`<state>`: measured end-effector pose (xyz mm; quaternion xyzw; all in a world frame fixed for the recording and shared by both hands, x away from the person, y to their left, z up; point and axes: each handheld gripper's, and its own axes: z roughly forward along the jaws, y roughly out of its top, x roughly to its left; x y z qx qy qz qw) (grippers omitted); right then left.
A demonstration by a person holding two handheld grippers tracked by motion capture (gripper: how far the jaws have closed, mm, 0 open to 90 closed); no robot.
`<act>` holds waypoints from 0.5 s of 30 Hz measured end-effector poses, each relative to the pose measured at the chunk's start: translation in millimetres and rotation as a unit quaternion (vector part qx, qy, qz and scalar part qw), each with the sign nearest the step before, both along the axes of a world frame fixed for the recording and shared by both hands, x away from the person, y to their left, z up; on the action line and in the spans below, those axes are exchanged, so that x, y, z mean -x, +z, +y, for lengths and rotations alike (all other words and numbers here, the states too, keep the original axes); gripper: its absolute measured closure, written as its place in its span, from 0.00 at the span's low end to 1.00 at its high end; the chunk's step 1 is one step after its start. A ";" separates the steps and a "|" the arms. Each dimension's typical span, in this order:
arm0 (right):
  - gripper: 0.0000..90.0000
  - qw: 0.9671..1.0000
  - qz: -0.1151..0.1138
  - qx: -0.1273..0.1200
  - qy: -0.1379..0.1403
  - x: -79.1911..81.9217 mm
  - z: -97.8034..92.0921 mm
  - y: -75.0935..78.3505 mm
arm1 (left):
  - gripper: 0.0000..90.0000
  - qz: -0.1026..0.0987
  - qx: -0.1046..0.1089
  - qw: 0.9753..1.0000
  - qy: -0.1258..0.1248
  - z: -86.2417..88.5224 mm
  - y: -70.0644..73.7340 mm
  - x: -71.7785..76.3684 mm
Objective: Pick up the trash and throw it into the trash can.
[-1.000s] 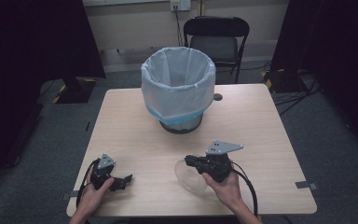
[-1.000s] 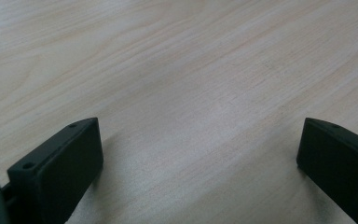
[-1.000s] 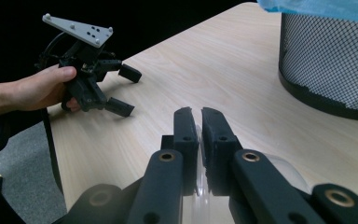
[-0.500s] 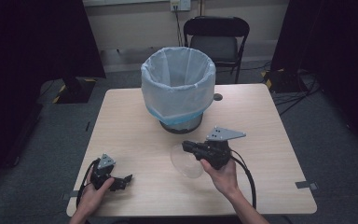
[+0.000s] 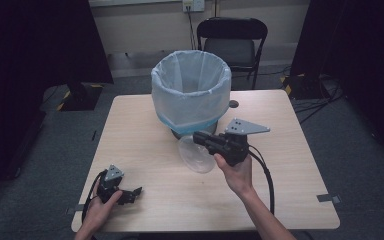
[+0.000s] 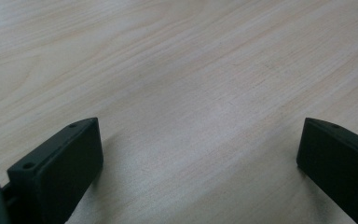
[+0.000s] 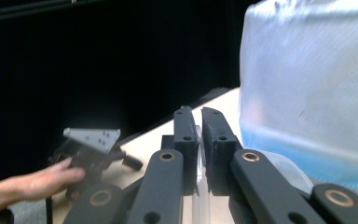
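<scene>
- Right gripper (image 5: 198, 138): jaws clamped on the rim of a clear plastic cup (image 5: 196, 155), held above the table (image 5: 290, 150) just before the lined bin (image 5: 191, 92).
- Left gripper (image 5: 136, 191): jaws wide apart, resting empty near the table's front edge.

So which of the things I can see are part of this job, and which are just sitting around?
In the job:
- clear plastic cup, clamped in the right gripper
- lined bin, close beside the cup
- table

Lying about:
- left gripper, open, low over bare tabletop
- folding chair behind the table
- small dark disc by the bin
</scene>
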<state>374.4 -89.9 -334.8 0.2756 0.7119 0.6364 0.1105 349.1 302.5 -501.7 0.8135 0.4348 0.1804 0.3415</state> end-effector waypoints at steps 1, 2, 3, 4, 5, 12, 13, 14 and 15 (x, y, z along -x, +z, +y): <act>0.94 1.000 -0.003 -0.004 -0.001 -0.9 -0.9 4.0 | 0.00 0.000 0.000 1.000 0.000 0.0 0.0 0.0; 0.94 1.000 -0.006 -0.008 -0.001 -1.8 -1.9 8.1 | 0.00 0.000 0.000 1.000 0.000 0.0 0.0 0.0; 0.94 1.000 -0.010 -0.009 -0.003 -2.5 -2.6 12.4 | 0.00 0.000 0.000 1.000 0.000 0.0 0.0 0.0; 0.94 1.000 -0.015 -0.011 -0.004 -3.3 -3.2 16.7 | 0.00 0.000 0.000 1.000 0.000 0.0 0.0 0.0; 0.94 1.000 -0.018 -0.013 -0.004 -4.2 -3.8 21.0 | 0.00 0.000 0.000 1.000 0.000 0.0 0.0 0.0; 0.94 0.999 -0.037 -0.023 0.003 -10.3 -3.7 46.2 | 0.00 0.000 0.000 1.000 0.000 0.0 0.0 0.0; 0.94 0.999 -0.041 -0.025 0.002 -10.9 -3.4 49.3 | 0.00 0.000 0.000 1.000 0.000 0.0 0.0 0.0; 0.94 0.999 -0.042 -0.029 0.003 -11.2 -3.0 52.3 | 0.00 0.000 0.000 1.000 0.000 0.0 0.0 0.0; 0.94 0.999 -0.044 -0.032 0.003 -11.9 -2.7 55.4 | 0.00 0.000 0.000 1.000 0.000 0.0 0.0 0.0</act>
